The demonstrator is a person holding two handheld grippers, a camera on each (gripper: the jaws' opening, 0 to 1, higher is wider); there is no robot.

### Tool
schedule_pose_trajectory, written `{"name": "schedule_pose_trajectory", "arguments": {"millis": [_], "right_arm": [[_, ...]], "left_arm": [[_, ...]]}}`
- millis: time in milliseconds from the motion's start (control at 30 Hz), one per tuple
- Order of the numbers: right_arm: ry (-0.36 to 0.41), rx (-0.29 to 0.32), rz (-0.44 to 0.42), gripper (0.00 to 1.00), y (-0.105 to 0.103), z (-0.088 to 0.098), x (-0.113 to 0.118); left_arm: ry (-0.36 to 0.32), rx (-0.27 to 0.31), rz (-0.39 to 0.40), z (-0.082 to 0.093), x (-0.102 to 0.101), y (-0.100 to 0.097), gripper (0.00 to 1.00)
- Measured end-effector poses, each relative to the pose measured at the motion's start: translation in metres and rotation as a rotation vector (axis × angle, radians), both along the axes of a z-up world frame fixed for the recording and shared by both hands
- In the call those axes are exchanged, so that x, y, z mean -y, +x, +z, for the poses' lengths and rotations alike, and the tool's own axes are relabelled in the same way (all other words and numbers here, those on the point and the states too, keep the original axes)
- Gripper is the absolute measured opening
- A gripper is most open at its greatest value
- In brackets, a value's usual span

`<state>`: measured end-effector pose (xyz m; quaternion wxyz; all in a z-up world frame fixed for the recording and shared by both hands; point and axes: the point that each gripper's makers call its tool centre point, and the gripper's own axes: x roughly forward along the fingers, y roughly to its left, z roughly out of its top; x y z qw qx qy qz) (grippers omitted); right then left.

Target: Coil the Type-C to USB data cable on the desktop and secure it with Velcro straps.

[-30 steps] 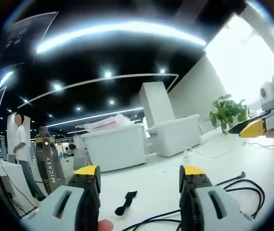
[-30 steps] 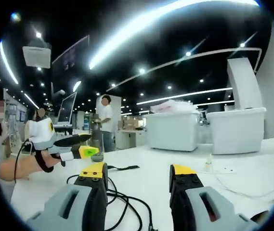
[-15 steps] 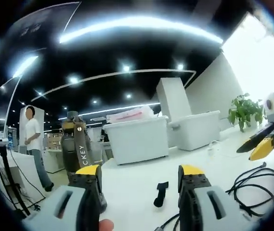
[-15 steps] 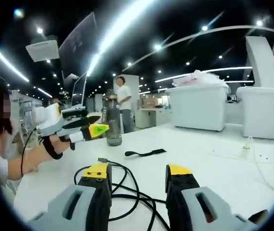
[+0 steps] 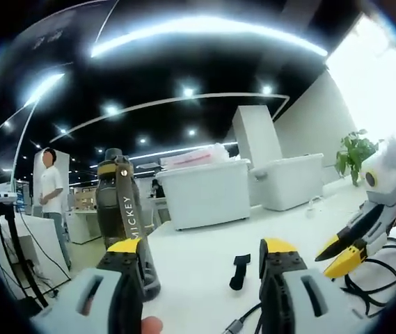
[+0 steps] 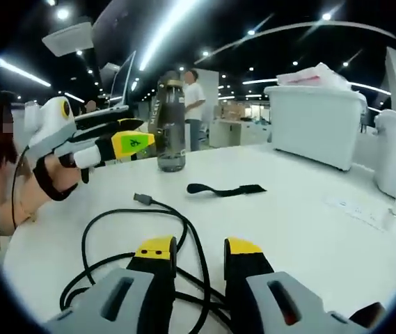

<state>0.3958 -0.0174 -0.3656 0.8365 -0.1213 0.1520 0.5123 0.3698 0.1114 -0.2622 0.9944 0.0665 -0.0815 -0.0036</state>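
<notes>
The black data cable point(image 6: 104, 240) lies in loose loops on the white desktop point(image 6: 302, 229), its plug end point(image 6: 142, 200) pointing toward the bottle. My right gripper point(image 6: 199, 249) hovers low over it, open with a narrow gap, and a strand of cable runs between its jaws. A black Velcro strap point(image 6: 225, 189) lies flat farther back. My left gripper point(image 5: 201, 275) is open and holds nothing; the strap point(image 5: 239, 270) lies just ahead between its jaws. The right gripper point(image 5: 345, 256) hangs over the cable point(image 5: 375, 275) at right. The left gripper point(image 6: 124, 139) enters from the left.
A dark water bottle point(image 6: 171, 122) stands on the desk behind the cable, close to the left gripper's left jaw point(image 5: 122, 216). White storage bins point(image 6: 316, 115) stand at the back right. A white lead point(image 6: 368, 212) lies at right. A person point(image 6: 194, 108) stands beyond the desk.
Both cameras have dropped closer to the desk. My right gripper's jaws have narrowed and now straddle a cable strand. The right gripper has come down toward the cable in the left gripper view.
</notes>
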Motion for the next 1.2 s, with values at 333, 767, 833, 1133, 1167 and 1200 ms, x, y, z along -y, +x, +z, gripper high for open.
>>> {"name": "schedule_pose_trajectory", "arguments": {"millis": [333, 767, 833, 1133, 1167, 1200], "right_arm": [[-0.070, 0.000, -0.009, 0.21, 0.011, -0.009, -0.016], [-0.215, 0.080, 0.084, 0.02, 0.005, -0.013, -0.013], [-0.181, 0.133, 0.081, 0.02, 0.008, -0.003, -0.013], [-0.010, 0.324, -0.043, 0.02, 0.008, 0.069, 0.030], [0.005, 0.347, -0.058, 0.02, 0.006, 0.077, 0.039], [0.010, 0.366, -0.074, 0.02, 0.005, 0.083, 0.047]], "left_arm": [[-0.036, -0.008, 0.006, -0.002, -0.004, -0.001, 0.67], [-0.012, -0.024, -0.011, -0.006, 0.005, 0.000, 0.67], [-0.015, -0.026, -0.011, -0.007, 0.005, 0.000, 0.67], [-0.041, -0.016, -0.099, -0.006, 0.022, -0.001, 0.65], [-0.053, -0.009, -0.128, -0.004, 0.028, -0.002, 0.65], [-0.065, 0.001, -0.161, -0.001, 0.034, -0.004, 0.65]]}}
